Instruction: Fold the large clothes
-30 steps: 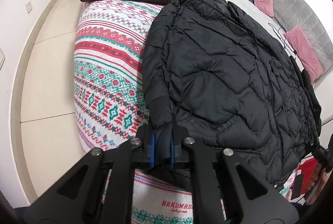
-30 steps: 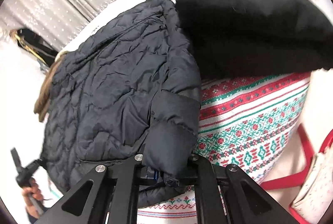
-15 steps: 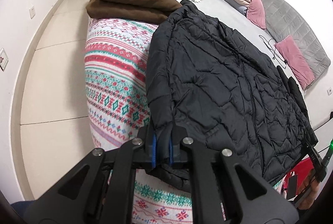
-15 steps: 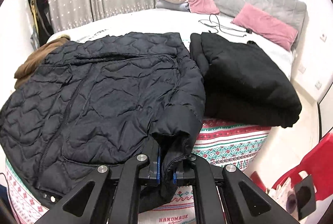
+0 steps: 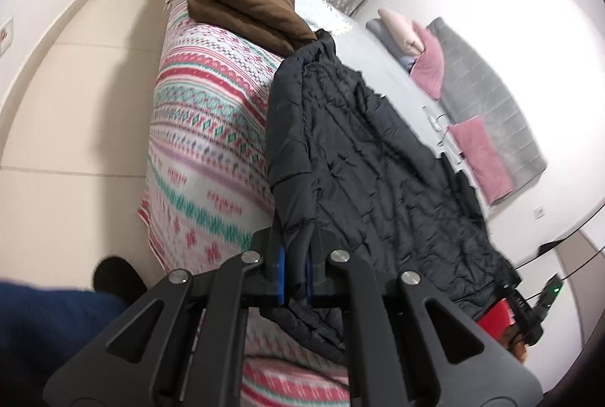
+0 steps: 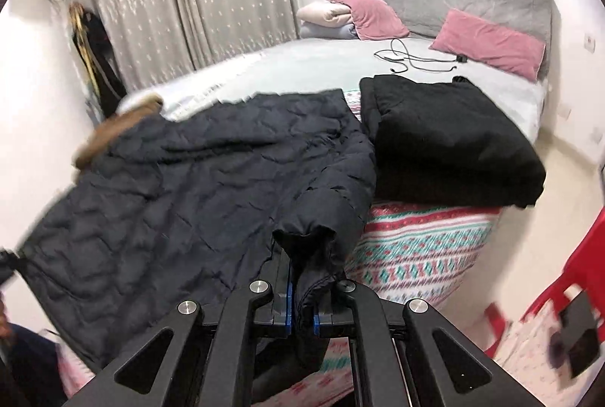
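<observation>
A black quilted puffer jacket point(image 5: 378, 157) lies spread along the foot of the bed, its near part lifted off the patterned blanket point(image 5: 211, 127). My left gripper point(image 5: 294, 265) is shut on one sleeve cuff of the jacket. My right gripper point(image 6: 301, 297) is shut on the other sleeve cuff point(image 6: 306, 236), which bunches up above the blue pads. The jacket's body point(image 6: 181, 195) stretches away to the left in the right wrist view. The other gripper shows at the right edge of the left wrist view, small and blurred.
A folded brown garment point(image 5: 242, 10) lies at the far end of the blanket. A folded black garment point(image 6: 446, 138) sits right of the jacket. Pink pillows point(image 6: 487, 40), cables point(image 6: 408, 57) and a grey headboard are behind. A red chair point(image 6: 567, 278) stands at right; a person's leg point(image 5: 45, 323) at lower left.
Both grippers rose and pulled back with the cuffs held, lifting the jacket's near edge off the blanket. Both views tilted and now show more of the room.
</observation>
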